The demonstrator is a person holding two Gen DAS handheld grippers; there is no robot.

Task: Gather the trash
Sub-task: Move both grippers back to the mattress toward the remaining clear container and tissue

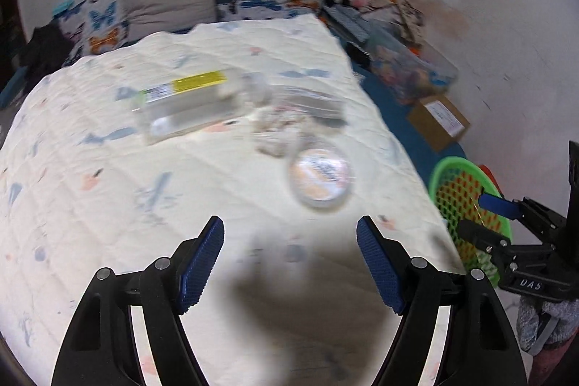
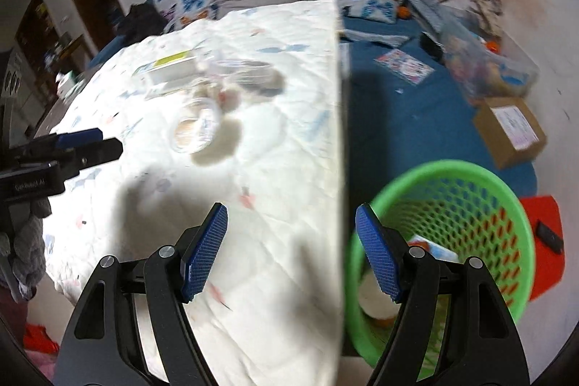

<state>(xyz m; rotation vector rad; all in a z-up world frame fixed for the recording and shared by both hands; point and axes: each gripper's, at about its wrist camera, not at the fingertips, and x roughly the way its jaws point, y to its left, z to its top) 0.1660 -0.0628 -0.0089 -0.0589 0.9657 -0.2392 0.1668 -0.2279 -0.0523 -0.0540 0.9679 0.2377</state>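
Note:
On the cream quilt (image 1: 108, 169) lie a clear plastic box with a yellow label (image 1: 188, 100), crumpled paper (image 1: 278, 132), a clear wrapper (image 1: 311, 100) and a round clear lidded cup (image 1: 320, 178). My left gripper (image 1: 289, 263) is open and empty, short of the cup. My right gripper (image 2: 291, 248) is open and empty over the quilt's edge, beside the green mesh basket (image 2: 470, 183), which holds some trash. The same items show blurred in the right wrist view: box (image 2: 170, 67), cup (image 2: 193, 131). The right gripper also shows in the left wrist view (image 1: 481, 216).
Blue bedding (image 2: 416, 104) lies right of the quilt with a cardboard box (image 2: 508, 131), a clear bin of toys (image 2: 485, 64) and a red sheet (image 2: 546, 241). Butterfly pillows (image 1: 105, 20) sit at the headboard. The left gripper shows at the left in the right wrist view (image 2: 87, 141).

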